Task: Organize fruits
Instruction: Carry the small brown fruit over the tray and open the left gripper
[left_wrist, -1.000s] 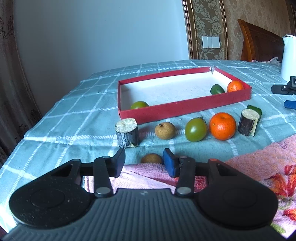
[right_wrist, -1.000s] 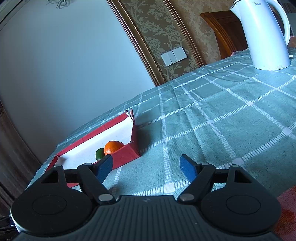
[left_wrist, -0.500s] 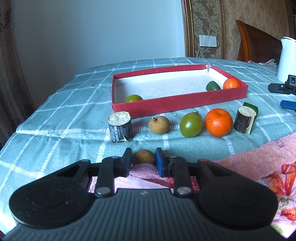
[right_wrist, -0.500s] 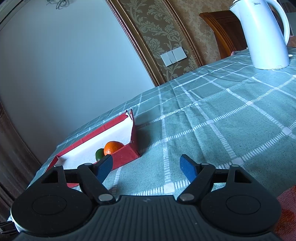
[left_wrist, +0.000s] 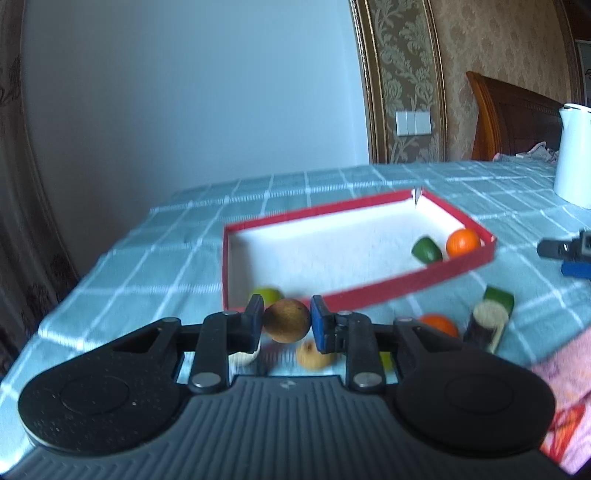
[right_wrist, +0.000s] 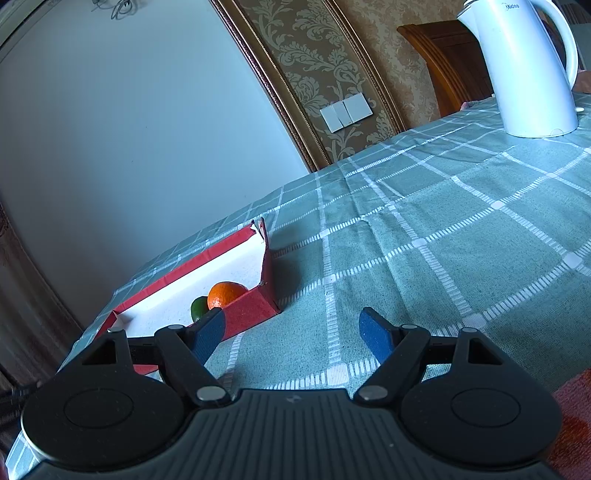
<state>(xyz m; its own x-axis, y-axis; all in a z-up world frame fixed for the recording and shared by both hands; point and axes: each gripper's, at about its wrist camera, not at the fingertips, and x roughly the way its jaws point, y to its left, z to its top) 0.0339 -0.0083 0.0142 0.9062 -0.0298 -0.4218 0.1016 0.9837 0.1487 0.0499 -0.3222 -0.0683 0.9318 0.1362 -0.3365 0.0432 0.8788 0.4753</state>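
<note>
We are in the carrying step: one fruit is up off the table and the next move, as we judge it, calls for bringing it over the near wall of the red box (left_wrist: 413, 282) and letting go above the bare white floor, clear of what already lies there.

The red box sits in the middle of the left wrist view on the green checked tablecloth (left_wrist: 147, 266). Inside it we see an orange (left_wrist: 462, 242) and a green fruit (left_wrist: 426, 250) together at the right end, and another green fruit (left_wrist: 271, 294) at the lower left corner, partly hidden.

Our left gripper (left_wrist: 287, 320) is closed tight on a brown longan (left_wrist: 287, 319), low in the frame, just before the box wall. A second longan (left_wrist: 313, 355) lies below it, and an orange (left_wrist: 439, 324) and a sugarcane piece (left_wrist: 487, 325) at lower right, outside the box.

Our right gripper (right_wrist: 291, 334) stands wide apart and holds nothing, low in its own view.
</note>
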